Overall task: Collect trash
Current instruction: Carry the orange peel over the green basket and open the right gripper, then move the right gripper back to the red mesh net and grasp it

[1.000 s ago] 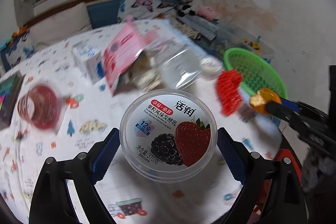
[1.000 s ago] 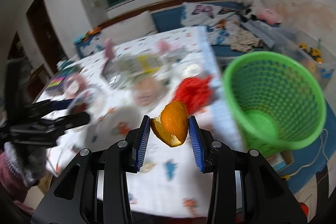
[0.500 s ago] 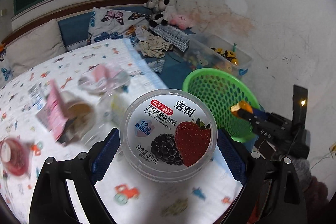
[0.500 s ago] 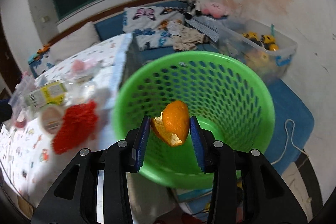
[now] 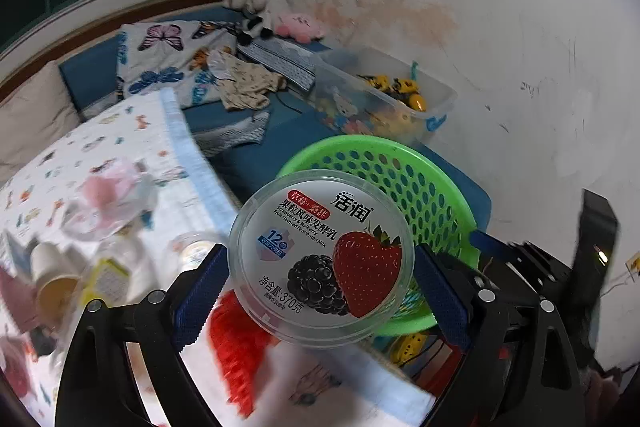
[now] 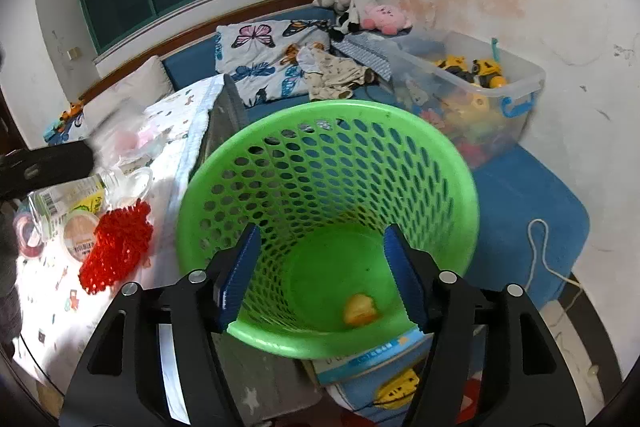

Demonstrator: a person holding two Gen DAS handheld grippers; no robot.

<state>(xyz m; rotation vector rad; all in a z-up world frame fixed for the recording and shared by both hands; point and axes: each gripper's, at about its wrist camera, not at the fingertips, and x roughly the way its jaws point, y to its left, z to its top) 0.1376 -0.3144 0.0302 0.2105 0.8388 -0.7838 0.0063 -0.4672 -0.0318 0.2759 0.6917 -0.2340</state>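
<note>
Several pieces of trash still lay on the patterned tablecloth [image 6: 60, 307] at the left of the right wrist view: a clear plastic bottle [image 6: 66, 199], a small round lidded cup [image 6: 80, 241] and a red mesh net [image 6: 116, 251], all close together near the table's edge. To their right stood the green basket [image 6: 280, 155], just off the table and directly under the right gripper [image 6: 320, 267]. That gripper's jaws had just been opening and stood apart with nothing between them; the orange peel [image 6: 359, 309] it had been carrying a moment earlier now lay blurred on the basket floor. So one piece of trash was delivered, and that hand was free for another.

In the left wrist view, the left gripper [image 5: 320, 267] was clamped on the round yogurt tub [image 5: 322, 263], its blue pads pressing the tub's sides, lid facing the camera. A second earlier the table filled the view behind the tub; now the basket's rim [image 5: 360, 143] sat right behind it, so the tub had been carried across to the basket. It looked not yet over the opening, so the likely next step was to bring it above the basket and let go, taking care not to crowd the right gripper there.
</note>
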